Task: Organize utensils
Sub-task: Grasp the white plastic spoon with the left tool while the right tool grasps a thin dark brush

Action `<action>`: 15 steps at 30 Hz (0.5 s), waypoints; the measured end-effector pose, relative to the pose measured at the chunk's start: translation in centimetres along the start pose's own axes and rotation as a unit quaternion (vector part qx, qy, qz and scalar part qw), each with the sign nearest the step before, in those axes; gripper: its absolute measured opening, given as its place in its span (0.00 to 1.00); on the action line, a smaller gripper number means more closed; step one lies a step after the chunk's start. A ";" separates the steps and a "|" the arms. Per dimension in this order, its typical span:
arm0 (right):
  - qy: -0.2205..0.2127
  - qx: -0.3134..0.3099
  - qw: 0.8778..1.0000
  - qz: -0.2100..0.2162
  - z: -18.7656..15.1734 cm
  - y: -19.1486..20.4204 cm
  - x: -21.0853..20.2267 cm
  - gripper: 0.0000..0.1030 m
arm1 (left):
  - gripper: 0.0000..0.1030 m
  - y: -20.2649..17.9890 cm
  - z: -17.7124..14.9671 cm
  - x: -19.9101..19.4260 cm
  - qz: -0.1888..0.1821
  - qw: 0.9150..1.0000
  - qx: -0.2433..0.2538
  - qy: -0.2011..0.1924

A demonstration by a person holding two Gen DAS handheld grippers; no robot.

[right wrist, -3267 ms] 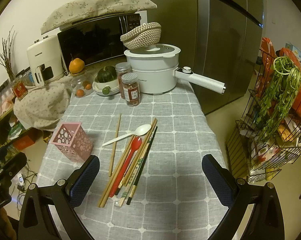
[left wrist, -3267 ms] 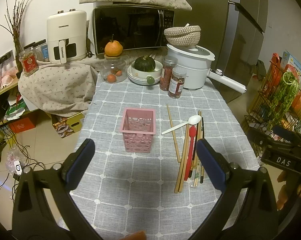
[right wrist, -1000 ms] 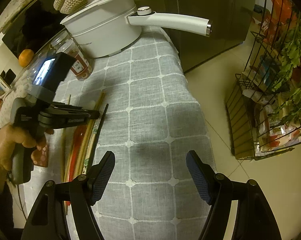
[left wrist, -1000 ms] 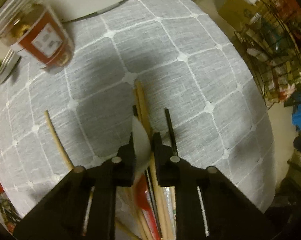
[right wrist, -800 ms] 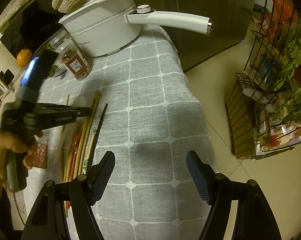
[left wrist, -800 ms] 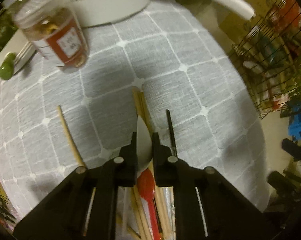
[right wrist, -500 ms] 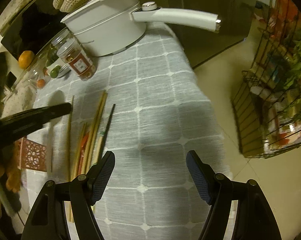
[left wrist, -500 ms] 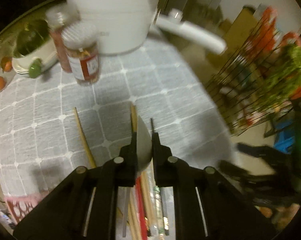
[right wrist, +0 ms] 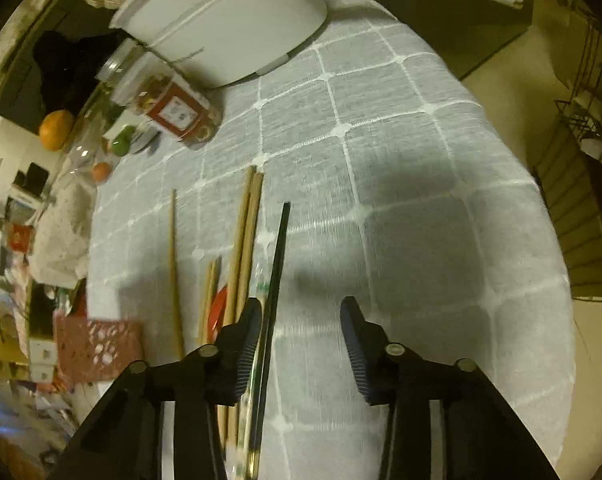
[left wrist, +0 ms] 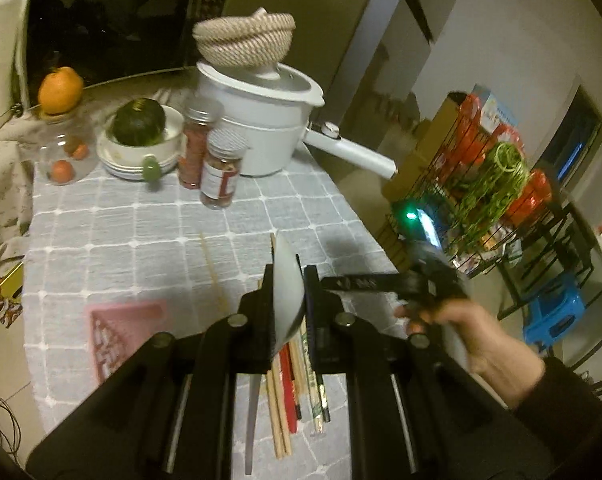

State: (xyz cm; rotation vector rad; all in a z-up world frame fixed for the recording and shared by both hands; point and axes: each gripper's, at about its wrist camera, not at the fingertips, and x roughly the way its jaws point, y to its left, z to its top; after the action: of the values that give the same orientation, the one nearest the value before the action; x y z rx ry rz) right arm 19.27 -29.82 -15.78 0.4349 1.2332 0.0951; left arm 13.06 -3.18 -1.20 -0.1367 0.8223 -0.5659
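Jaws of the left gripper (left wrist: 288, 292) clamp the white spoon (left wrist: 287, 280); right gripper (right wrist: 299, 322) jaws, just closing, straddle the black chopstick (right wrist: 279, 256).

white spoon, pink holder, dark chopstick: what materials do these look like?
White spoon: probably plastic or melamine; smooth, opaque, faint sheen. Pink holder: likely moulded plastic, matte, with a perforated wall. Dark chopstick: glossy black, a lacquered or resin look; the core material can't be told.
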 end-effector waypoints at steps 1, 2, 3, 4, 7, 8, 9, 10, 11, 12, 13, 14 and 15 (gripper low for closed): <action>-0.001 0.002 1.000 -0.002 0.4 0.1 0.5 0.34 | 0.13 0.3 -0.3 -0.5 0.001 1.000 -0.002 -0.007; -0.003 0.005 1.000 -0.001 0.8 0.1 1.0 0.33 | 0.13 0.7 -0.5 -1.0 0.003 1.000 -0.004 -0.014; -0.005 0.010 1.000 0.002 1.2 0.2 1.5 0.33 | 0.13 0.9 -0.6 -1.3 0.004 1.000 -0.006 -0.019; -0.008 0.015 1.000 0.006 1.5 0.4 2.0 0.33 | 0.13 1.3 -0.8 -1.6 0.004 1.000 -0.007 -0.028; -0.006 0.020 1.000 -0.001 2.2 1.2 3.6 0.30 | 0.13 1.7 -1.0 -2.2 0.011 0.999 -0.005 -0.043; -0.017 0.012 1.000 -0.016 2.4 1.8 3.9 0.29 | 0.13 1.9 -0.9 -2.3 0.011 0.999 -0.007 -0.049; -0.020 0.004 0.999 -0.032 2.7 2.2 4.1 0.27 | 0.13 2.1 -0.9 -2.4 0.012 0.998 -0.010 -0.057; -0.024 -0.009 0.998 -0.058 2.8 2.8 4.2 0.20 | 0.13 2.2 -0.9 -2.7 0.012 0.998 -0.012 -0.064; -0.023 -0.020 0.996 -0.089 2.7 3.4 4.4 0.11 | 0.13 2.3 -0.8 -2.9 0.013 0.997 -0.014 -0.072; -0.021 -0.026 0.994 -0.108 2.8 3.7 4.6 0.09 | 0.13 2.5 -0.9 -3.2 0.012 0.997 -0.017 -0.080; -0.021 -0.033 0.992 -0.119 2.7 4.0 4.7 0.08 | 0.13 2.6 -0.9 -3.4 0.011 0.996 -0.020 -0.087; -0.020 -0.040 0.991 -0.125 2.6 4.1 4.8 0.08 | 0.13 2.7 -0.9 -3.6 0.012 0.995 -0.022 -0.093; -0.021 -0.043 0.991 -0.125 2.6 4.2 4.8 0.08 | 0.13 2.8 -0.9 -3.8 0.015 0.995 -0.022 -0.100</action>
State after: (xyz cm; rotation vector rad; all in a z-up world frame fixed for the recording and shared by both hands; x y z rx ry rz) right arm 24.00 -25.27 -17.82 0.2034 1.2290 -0.0749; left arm 11.53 1.29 -0.20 -0.2171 0.6417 -0.4972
